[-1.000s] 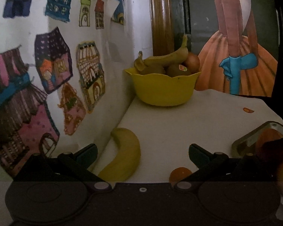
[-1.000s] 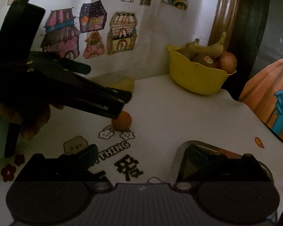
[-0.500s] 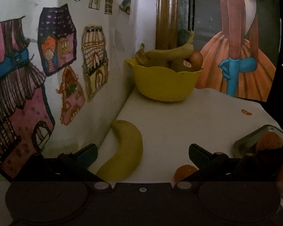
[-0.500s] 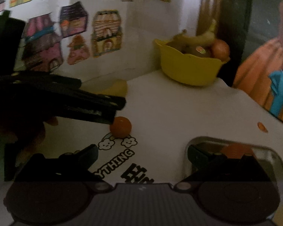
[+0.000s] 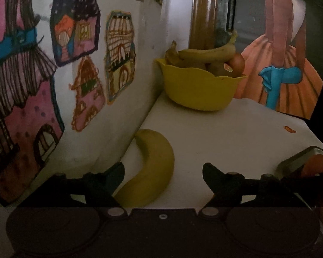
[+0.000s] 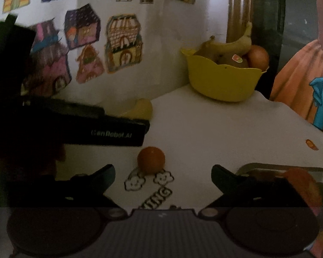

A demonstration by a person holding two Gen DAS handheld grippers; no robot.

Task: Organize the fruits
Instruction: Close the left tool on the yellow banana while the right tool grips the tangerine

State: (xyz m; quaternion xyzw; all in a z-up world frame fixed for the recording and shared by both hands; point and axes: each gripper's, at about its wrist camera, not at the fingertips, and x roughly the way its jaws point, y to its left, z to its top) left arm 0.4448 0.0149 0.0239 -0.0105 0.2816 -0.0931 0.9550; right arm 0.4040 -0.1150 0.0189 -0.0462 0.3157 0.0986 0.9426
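step in hand: looks like the pickup approach on the loose banana [image 5: 152, 167], with nothing grabbed yet

left gripper [image 5: 163, 172]: jaws spread wide and empty, one finger either side of the banana's near half, so it's lined up for a pinch

banana: lying flat on the white table [image 5: 226, 133], right up against the wall with the house drawings [image 5: 79, 64], well short of the bowl

yellow bowl [image 5: 200, 90]: back corner of the table, already holding bananas and a couple of round fruits, one with a sticker. My guess is that's where the loose stuff goes

right gripper [image 6: 163, 178]: also wide open, holding nothing, pointed at the small orange [image 6: 151, 159] sitting on the table just ahead of its fingers

metal tray [image 6: 258, 168]: bottom right, with some orange-ish fruit in it, too dark to tell what

next move: I'd say close the left jaws gently across the banana's middle, lift straight up, then carry it to the bowl. The wall is tight on that side, so the left finger has little room

watch out: it's curved, could roll in the grip
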